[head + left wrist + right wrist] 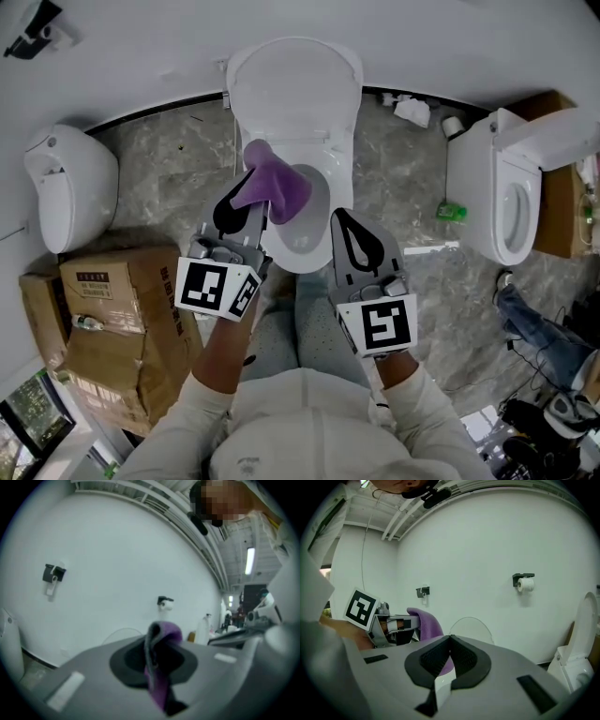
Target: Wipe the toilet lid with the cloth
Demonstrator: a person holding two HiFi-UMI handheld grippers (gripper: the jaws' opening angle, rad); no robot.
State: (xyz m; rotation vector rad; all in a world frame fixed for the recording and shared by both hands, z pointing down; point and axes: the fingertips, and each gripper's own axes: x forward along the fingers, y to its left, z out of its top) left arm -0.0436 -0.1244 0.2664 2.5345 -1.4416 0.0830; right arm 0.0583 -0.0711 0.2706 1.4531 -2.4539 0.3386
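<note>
**White-walled washroom: cloth held above the toilet**

A white wall and a grey marbled floor frame three white fixtures. The toilet in the middle stands straight ahead of the person, with its lid tipped up against the wall. Another toilet sits well off to the right. A rounded fixture stands to the left, with cardboard boxes stacked just below it in the head view.

The left gripper is clenched on the purple cloth. Its own view shows the fabric pinched between the dark pads, bunched above them and trailing below. The cloth hangs over the bowl's opening, below the raised lid and apart from it.

The right gripper is beside the left one, over the bowl's near right rim. Its jaws are pressed together with nothing between them, as its own view shows. That view also shows a paper roll on a wall holder.
</note>
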